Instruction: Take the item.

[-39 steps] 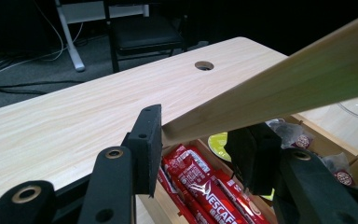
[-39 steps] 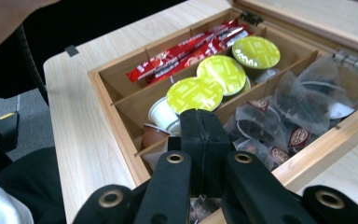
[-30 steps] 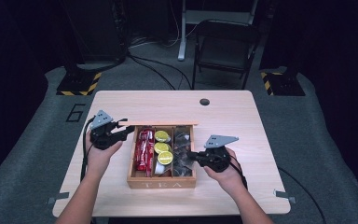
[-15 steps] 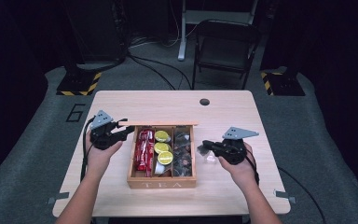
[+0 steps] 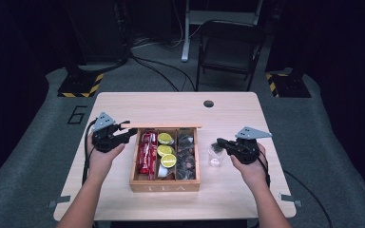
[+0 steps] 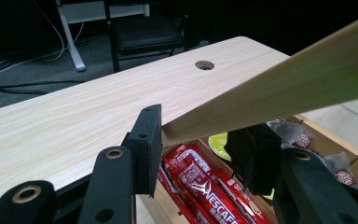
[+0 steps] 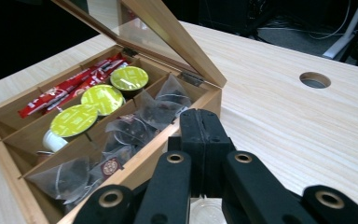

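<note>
A wooden tea box (image 5: 164, 186) sits mid-table with its lid (image 5: 166, 127) raised. My left gripper (image 5: 127, 132) is shut on the lid's left corner; in the left gripper view (image 6: 193, 135) the lid (image 6: 284, 88) runs between the jaws. Inside lie red Nescafé sticks (image 5: 146, 152), green-topped capsules (image 5: 165, 151) and pyramid tea bags (image 5: 186, 154). My right gripper (image 5: 218, 142) hovers right of the box over a clear cup (image 5: 215, 156). In its own view (image 7: 200, 126) the jaws are pressed together, and I see nothing between them. The cup's rim (image 7: 205, 210) shows beneath.
A round cable hole (image 5: 208, 103) is in the table's far side. A folding chair (image 5: 228, 52) stands behind the table. Bare tabletop lies beyond the box and to the right of the cup.
My right gripper has left the box's right compartment and moved right, over the clear cup. The left gripper has kept the lid raised without moving.
</note>
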Available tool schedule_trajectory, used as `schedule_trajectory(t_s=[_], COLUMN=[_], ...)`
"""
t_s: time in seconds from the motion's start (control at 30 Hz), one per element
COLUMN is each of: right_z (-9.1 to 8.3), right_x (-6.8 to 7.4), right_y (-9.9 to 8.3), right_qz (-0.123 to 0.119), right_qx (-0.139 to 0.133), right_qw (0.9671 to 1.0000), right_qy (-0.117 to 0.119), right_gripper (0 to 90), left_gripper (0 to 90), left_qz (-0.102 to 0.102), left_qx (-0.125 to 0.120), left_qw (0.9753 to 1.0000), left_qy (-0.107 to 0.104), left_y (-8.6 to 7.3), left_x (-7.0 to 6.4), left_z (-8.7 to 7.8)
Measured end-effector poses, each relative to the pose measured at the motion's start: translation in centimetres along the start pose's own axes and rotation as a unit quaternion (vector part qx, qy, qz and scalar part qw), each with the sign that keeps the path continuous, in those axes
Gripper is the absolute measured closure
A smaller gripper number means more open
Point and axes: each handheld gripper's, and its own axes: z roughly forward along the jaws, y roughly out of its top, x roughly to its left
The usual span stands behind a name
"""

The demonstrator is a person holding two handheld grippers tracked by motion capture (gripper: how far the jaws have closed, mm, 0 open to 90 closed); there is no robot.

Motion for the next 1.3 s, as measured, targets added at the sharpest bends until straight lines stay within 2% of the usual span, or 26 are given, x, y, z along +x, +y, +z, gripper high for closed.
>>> schedule_trajectory(t_s=[0.27,0.47,1.13,1.2,1.3], right_z=[0.7,1.0,2.6,2.8,2.8], right_x=[-0.2,-0.6,-0.9,-0.9,-1.0], right_y=[-0.1,-0.2,-1.5,-1.6,-1.6], right_qz=[-0.015,-0.014,-0.015,-0.014,-0.016], right_qx=[0.013,0.016,0.048,0.05,0.05], right_qw=[0.9997,0.9994,0.9983,0.998,0.9981], right_qy=[-0.017,-0.027,-0.029,-0.034,-0.033], right_gripper=[90.0,90.0,90.0,85.9,85.2], left_gripper=[55.9,55.8,55.8,55.8,55.8], left_qz=[0.0,0.0,0.001,0.001,0.001], left_qx=[-0.001,-0.003,-0.003,-0.003,-0.003], left_qw=[1.0,1.0,1.0,1.0,1.0], left_qy=[0.002,0.002,0.002,0.003,0.003], left_y=[-0.1,-0.1,-0.2,-0.2,-0.2], left_x=[-0.1,-0.1,-0.1,-0.1,-0.2], left_z=[0.0,0.0,0.0,0.0,0.0])
